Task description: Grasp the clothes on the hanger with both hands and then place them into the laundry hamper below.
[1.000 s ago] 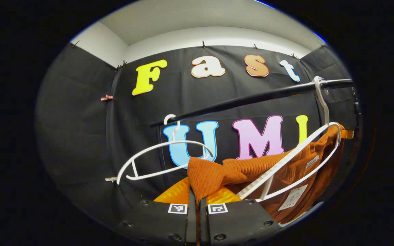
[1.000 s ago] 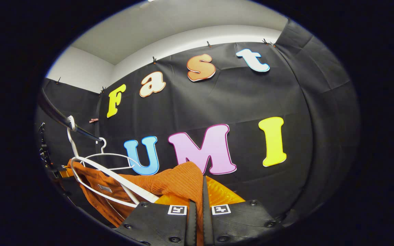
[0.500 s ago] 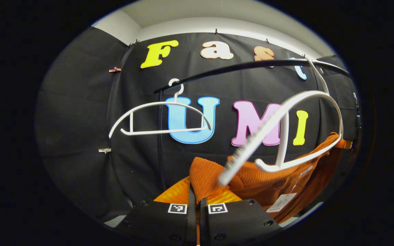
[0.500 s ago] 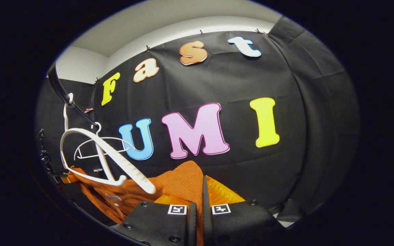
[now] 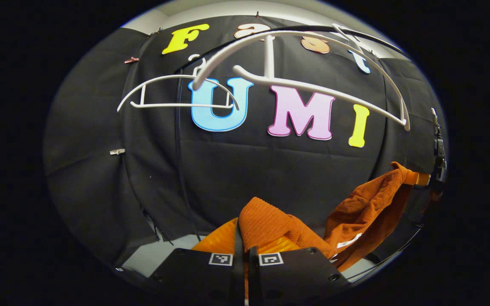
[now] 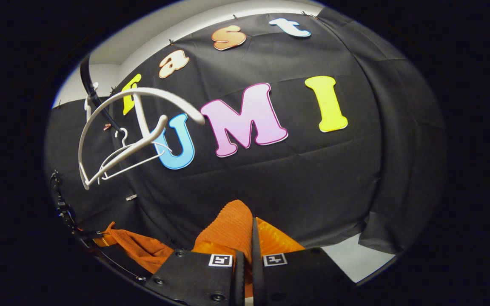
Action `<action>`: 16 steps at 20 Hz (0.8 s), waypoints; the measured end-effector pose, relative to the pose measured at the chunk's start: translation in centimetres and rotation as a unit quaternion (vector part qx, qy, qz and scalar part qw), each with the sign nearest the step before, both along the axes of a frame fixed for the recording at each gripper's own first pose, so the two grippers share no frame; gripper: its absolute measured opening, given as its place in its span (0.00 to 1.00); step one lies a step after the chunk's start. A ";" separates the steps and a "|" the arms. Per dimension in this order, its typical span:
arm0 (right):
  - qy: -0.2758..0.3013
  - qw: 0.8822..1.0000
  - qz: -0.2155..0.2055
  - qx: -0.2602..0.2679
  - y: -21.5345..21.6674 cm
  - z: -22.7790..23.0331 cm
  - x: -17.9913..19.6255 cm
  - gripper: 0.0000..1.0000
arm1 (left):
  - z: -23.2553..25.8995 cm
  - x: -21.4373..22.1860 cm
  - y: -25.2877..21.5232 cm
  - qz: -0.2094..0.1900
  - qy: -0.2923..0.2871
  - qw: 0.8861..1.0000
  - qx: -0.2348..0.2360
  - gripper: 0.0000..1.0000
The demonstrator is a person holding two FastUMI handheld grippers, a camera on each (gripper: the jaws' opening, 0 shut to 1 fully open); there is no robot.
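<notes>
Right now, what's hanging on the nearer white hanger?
Nothing: the nearer white hanger hangs bare. The orange garment sags below it, pinched in the left gripper and right gripper.

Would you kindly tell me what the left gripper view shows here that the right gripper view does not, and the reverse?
Left gripper view: the orange garment spreads rightward from the left tool in a long drape, with a white tag on it.

Right gripper view: the backdrop's loose lower corner hangs at the right, above the pale floor.

Both: the near hanger and the far hanger are bare, and the left tool and right tool are each shut on a fold of the garment.
</notes>
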State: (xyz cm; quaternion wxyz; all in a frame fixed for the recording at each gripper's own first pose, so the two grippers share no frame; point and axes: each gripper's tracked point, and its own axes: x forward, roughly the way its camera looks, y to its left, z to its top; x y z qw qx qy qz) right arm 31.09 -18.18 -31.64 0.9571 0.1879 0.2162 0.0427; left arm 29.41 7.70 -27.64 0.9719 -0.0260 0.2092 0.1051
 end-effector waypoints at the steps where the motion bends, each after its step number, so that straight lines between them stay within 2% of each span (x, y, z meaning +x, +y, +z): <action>1: 0.004 1.000 0.008 -0.001 1.0 -0.3 -0.3 0.12 | -0.4 0.1 -0.6 -0.005 0.004 1.000 -0.003 0.08; 6: 0.023 0.997 0.077 0.008 7.3 -1.4 -2.1 0.11 | -2.1 0.3 -4.2 -0.032 0.028 0.999 -0.029 0.08; 10: 0.035 0.990 0.127 0.042 12.4 -1.6 -3.3 0.12 | -4.6 -0.2 -6.9 -0.063 0.058 0.995 -0.041 0.08; 13: 0.055 0.985 0.157 0.051 15.3 -2.8 -4.5 0.11 | -6.5 -0.8 -8.1 -0.071 0.083 0.992 -0.060 0.08; 16: 0.083 0.977 0.187 0.054 17.4 -4.8 -6.1 0.11 | -7.9 -0.9 -8.0 -0.069 0.106 0.990 -0.057 0.08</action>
